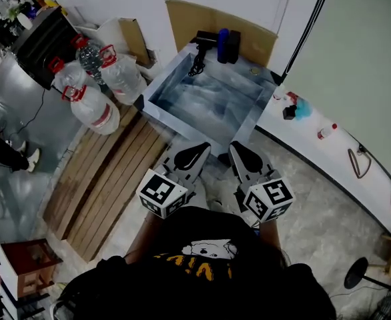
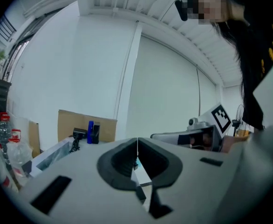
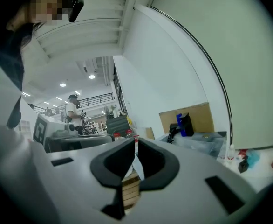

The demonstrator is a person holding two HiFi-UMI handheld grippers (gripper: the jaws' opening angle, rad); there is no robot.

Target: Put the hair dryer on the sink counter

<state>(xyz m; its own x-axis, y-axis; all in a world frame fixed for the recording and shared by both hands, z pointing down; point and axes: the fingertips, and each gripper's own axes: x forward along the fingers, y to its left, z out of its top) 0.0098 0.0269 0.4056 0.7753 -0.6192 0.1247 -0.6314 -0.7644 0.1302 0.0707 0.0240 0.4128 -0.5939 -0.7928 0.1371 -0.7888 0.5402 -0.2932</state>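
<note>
Both grippers are held side by side at the near edge of the sink [image 1: 209, 105].

- **Left gripper** [image 1: 197, 151]: I see its jaws clenched with nothing between them.
- **Right gripper** [image 1: 238, 149]: jaws clenched too, and empty.
- **Hair dryer** [image 1: 203, 40]: lies on the surface at the sink's far rim, just left of a blue bottle [image 1: 223, 45].
</note>
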